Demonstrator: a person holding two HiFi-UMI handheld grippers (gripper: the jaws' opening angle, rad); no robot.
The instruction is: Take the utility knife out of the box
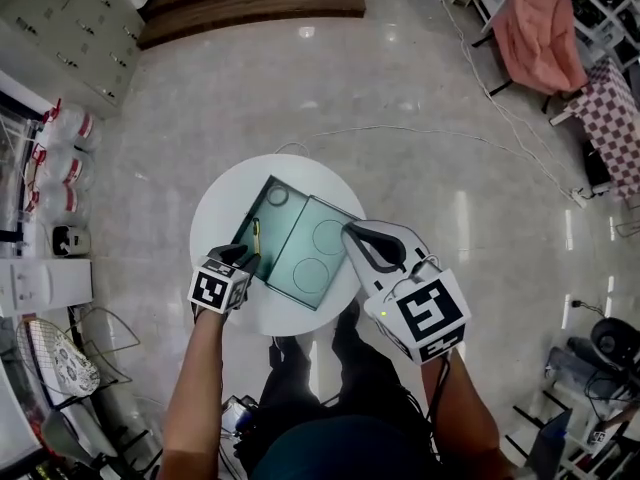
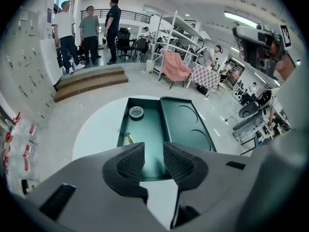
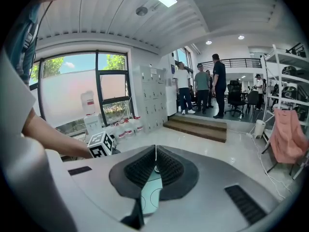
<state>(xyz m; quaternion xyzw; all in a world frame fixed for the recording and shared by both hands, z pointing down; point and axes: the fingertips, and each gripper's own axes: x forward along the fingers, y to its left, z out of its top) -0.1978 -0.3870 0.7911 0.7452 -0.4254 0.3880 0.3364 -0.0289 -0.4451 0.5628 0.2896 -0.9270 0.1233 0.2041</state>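
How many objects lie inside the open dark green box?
2: a small round roll in its far corner, a slim yellow utility knife by its left wall. The left gripper may hide more.

The slim yellow knife (image 1: 255,235) lies lengthwise against the left wall of the open dark-green box (image 1: 288,226), toward its near end.

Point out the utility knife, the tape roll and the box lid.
utility knife (image 2: 129,137): left gripper view, its exposed end.
tape roll (image 2: 136,116): left gripper view, its near rim.
box lid (image 2: 186,124): left gripper view, its inner panel.
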